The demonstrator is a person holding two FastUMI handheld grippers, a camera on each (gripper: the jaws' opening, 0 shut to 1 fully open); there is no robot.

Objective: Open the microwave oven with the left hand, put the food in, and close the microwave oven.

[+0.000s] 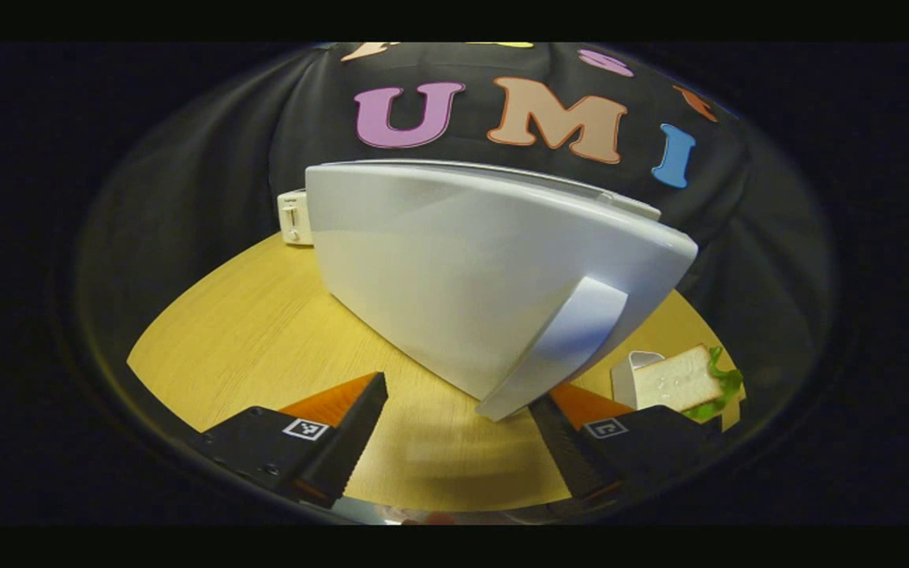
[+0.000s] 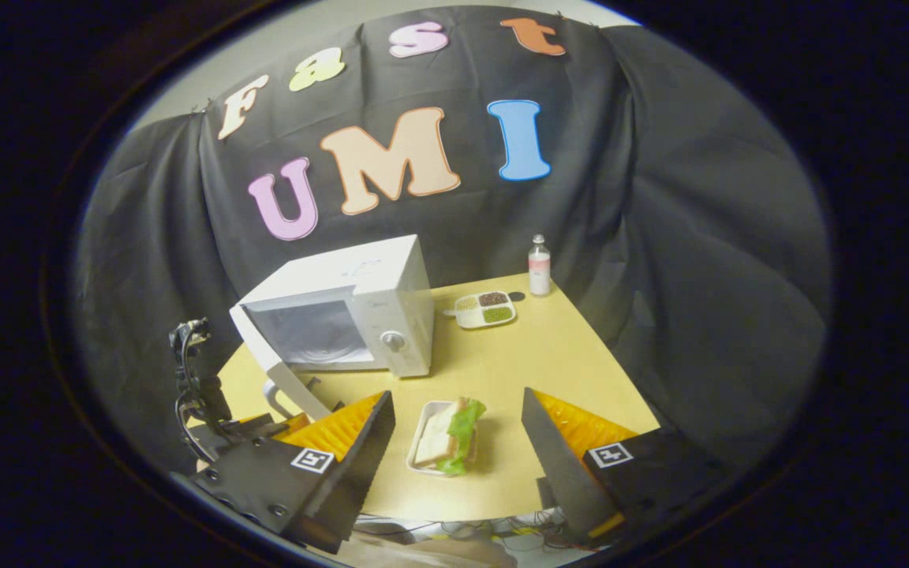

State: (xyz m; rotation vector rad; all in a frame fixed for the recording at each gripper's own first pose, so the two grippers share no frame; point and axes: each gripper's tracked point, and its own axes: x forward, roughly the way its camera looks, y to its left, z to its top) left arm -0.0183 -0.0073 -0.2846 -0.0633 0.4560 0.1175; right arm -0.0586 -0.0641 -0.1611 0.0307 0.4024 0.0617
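With door (image 2: 285,379) ajar, both tongs (image 2: 458,438) gape.

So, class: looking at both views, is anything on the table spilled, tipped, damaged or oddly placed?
Nothing stands out. The microwave door hangs open, as the task needs. The sandwich sits neatly in its tray, the bottle stands upright, and the divided dish holds its contents.

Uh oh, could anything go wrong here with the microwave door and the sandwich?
The microwave door hangs open over the table's edge, with the left gripper wide open by its handle, so a bump might swing it. The sandwich sits loosely stacked in its tray; the open right gripper could tip it while lifting.
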